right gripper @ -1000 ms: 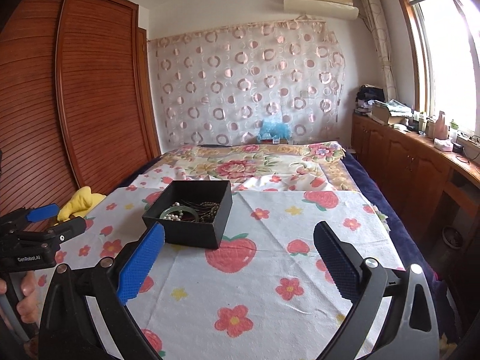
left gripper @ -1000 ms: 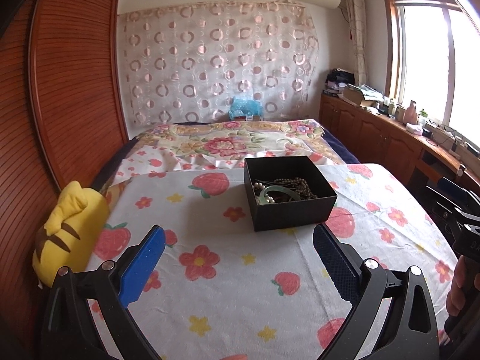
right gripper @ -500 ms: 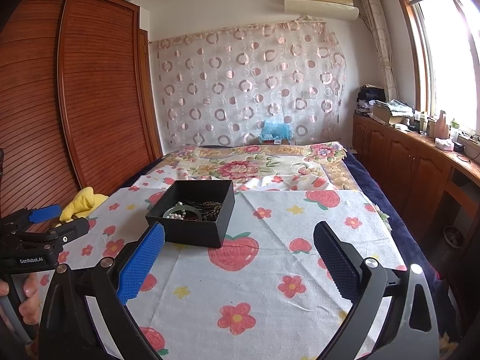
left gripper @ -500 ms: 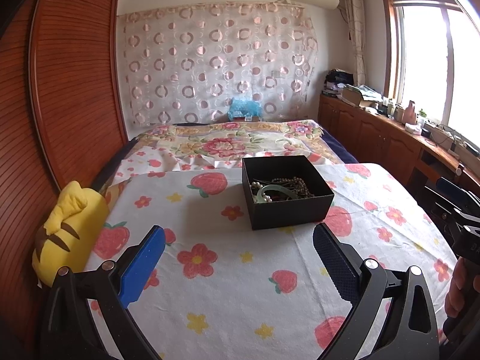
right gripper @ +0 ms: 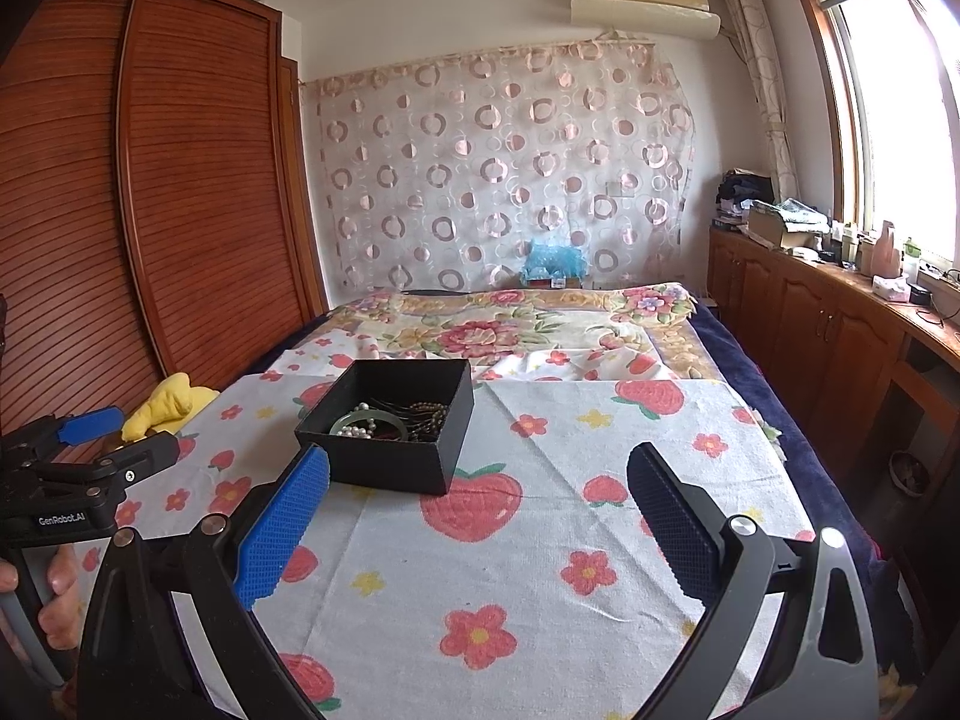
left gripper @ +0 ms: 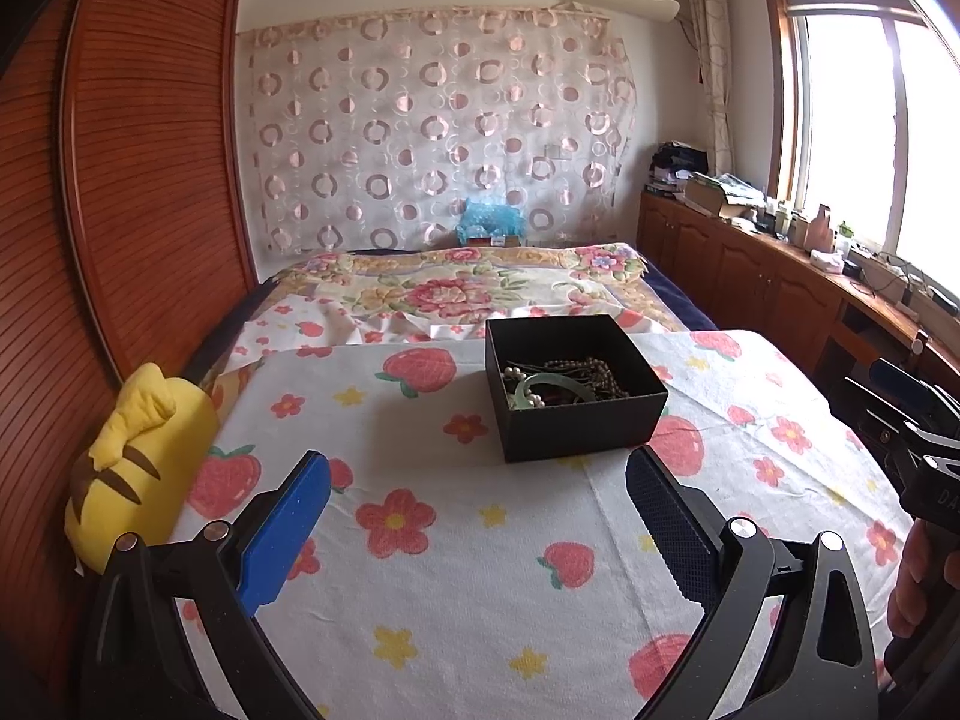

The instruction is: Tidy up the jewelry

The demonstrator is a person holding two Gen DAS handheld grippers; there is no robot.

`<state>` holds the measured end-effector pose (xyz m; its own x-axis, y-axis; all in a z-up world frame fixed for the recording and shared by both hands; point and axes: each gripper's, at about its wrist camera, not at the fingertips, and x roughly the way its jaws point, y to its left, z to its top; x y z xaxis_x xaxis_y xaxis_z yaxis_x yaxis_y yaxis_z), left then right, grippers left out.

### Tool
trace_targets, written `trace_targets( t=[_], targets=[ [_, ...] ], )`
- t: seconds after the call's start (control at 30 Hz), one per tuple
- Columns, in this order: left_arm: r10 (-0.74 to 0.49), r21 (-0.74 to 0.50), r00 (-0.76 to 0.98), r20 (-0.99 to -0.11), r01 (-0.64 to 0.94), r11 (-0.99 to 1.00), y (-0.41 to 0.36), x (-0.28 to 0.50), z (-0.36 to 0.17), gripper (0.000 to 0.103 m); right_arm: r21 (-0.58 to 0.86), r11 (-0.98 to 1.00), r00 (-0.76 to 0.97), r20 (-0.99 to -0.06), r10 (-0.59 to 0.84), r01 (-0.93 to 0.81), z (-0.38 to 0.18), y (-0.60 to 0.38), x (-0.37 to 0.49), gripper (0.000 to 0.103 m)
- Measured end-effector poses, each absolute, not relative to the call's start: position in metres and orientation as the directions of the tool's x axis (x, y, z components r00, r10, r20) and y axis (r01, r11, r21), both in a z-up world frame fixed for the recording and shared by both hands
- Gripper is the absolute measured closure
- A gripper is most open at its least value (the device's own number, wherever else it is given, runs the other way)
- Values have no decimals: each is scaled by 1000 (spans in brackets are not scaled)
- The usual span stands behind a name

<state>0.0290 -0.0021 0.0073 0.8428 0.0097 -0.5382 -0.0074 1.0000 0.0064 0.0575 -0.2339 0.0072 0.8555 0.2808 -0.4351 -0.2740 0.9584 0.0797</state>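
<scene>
2 hand-held grippers (left gripper: 477, 519) (right gripper: 477, 519) wide, empty | box (left gripper: 573, 387) mid-cloth (left gripper: 456, 600), edges clear

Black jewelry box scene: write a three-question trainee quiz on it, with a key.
1. True or false: the black jewelry box has its lid on.
2. Which item lies inside the box? A) a green bangle B) a wristwatch C) a pair of scissors
3. Fill in: the left hand-held gripper and the right hand-held gripper both stand ____ and hold nothing.

Key: 1 false, the box is open on top, with a pearl strand and dark beads visible inside. 2 A. 3 open.
</scene>
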Motion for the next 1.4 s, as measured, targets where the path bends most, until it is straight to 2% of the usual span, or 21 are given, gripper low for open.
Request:
trace_targets(
  t=[1.4],
  targets=[
    [13, 11, 853, -522, -8, 1000, -13, 28, 19, 8, 81, 958, 855, -434, 282, -275, 6, -232, 58, 3]
  ],
)
